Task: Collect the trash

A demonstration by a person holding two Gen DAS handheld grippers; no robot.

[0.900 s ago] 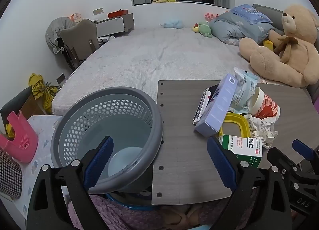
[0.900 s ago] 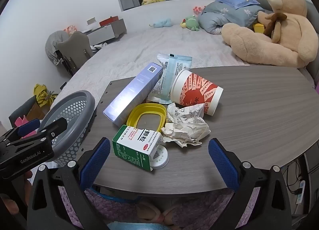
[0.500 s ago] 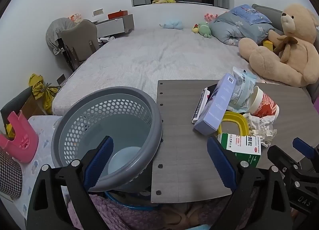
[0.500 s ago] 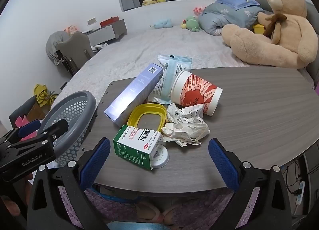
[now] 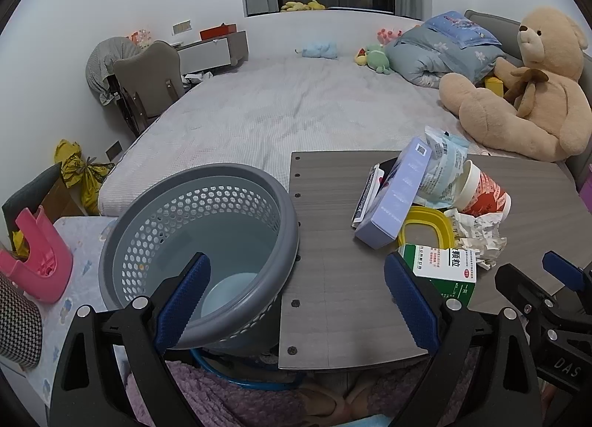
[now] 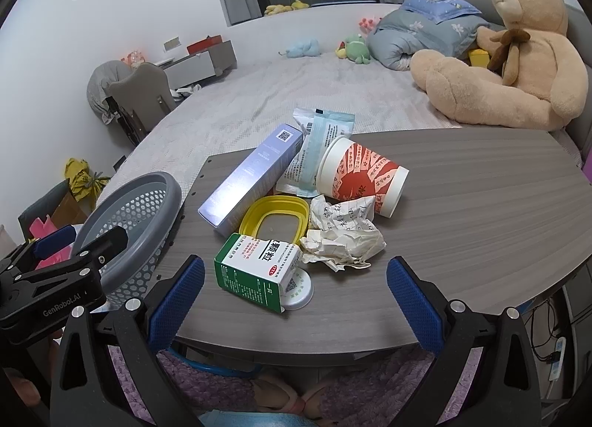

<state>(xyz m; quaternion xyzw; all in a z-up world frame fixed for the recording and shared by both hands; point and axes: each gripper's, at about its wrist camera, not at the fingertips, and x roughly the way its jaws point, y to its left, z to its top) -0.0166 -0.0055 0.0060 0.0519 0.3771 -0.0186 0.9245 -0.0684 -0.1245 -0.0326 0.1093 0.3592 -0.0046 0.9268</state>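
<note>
A trash pile lies on the grey wood table [image 6: 462, 205]: a green-and-white medicine box [image 6: 255, 271], a yellow lid [image 6: 273, 225], crumpled paper [image 6: 342, 234], a red-and-white paper cup [image 6: 360, 177], a lilac carton [image 6: 251, 182] and a pale blue packet [image 6: 314, 147]. A grey perforated basket [image 5: 199, 238] stands left of the table with a pale round thing inside. My right gripper [image 6: 296, 301] is open and empty, just before the medicine box. My left gripper [image 5: 296, 301] is open and empty, straddling the basket rim and the table's left edge.
A bed [image 5: 281, 108] with a big teddy bear [image 5: 525, 86], a folded quilt and small plush toys lies behind the table. A chair [image 5: 148, 79] and a drawer unit stand at the far left. A pink stool [image 5: 37, 260] is left of the basket.
Both grippers have edged slightly forward toward the table. Both stay open and empty. The trash has not moved.
</note>
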